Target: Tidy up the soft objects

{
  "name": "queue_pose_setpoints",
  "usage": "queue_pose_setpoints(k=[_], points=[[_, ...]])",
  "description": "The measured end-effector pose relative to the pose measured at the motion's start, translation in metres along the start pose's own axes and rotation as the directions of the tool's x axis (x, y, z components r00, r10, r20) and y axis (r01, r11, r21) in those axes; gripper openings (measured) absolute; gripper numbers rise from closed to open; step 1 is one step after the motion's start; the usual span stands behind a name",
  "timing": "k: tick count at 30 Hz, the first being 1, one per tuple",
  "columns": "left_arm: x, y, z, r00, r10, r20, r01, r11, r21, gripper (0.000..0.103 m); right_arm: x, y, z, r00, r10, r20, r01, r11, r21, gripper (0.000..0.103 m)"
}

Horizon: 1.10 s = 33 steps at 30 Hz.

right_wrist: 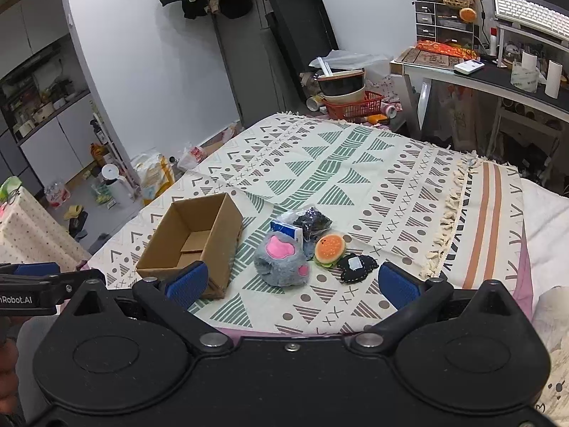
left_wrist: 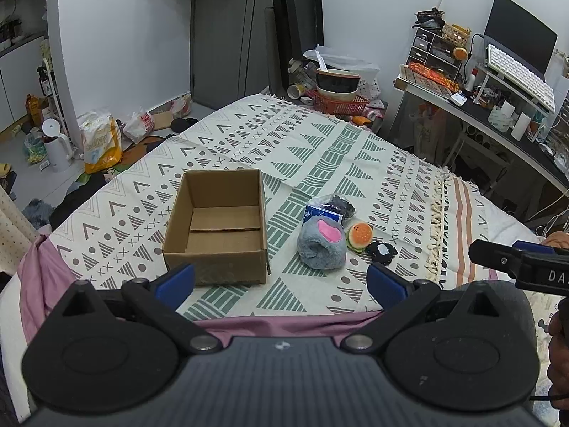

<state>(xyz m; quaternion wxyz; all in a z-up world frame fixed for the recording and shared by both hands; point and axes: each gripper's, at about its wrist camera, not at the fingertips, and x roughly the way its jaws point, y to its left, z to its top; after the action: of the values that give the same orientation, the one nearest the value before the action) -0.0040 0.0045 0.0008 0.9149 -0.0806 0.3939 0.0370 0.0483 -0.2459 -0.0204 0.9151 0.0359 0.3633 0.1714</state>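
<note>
Since the box (left_wrist: pixel 217 226) on the bed is empty, nothing's sorted yet. Paw plush (right_wrist: pixel 282 261), burger (right_wrist: pixel 329 250), black patch (right_wrist: pixel 356 267) and bagged stuff (right_wrist: pixel 306 226) sit clustered just right of it. Both grippers, left (left_wrist: pixel 281 279) and right (right_wrist: pixel 292 284), hover wide open, holding nothing.

even, bright indoor light, soft shadows, sharp focus, strong fisheye bending and dark corners at the edges.
</note>
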Motion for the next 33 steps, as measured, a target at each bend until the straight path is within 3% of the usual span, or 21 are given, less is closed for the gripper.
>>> queue_pose_setpoints(k=[33], points=[[-0.0073, -0.0078, -0.0073, 1.000, -0.005, 0.015, 0.005, 1.000, -0.004, 0.102, -0.0055, -0.0031, -0.0012, 1.000, -0.016, -0.007, 0.016, 1.000, 0.017, 0.103]])
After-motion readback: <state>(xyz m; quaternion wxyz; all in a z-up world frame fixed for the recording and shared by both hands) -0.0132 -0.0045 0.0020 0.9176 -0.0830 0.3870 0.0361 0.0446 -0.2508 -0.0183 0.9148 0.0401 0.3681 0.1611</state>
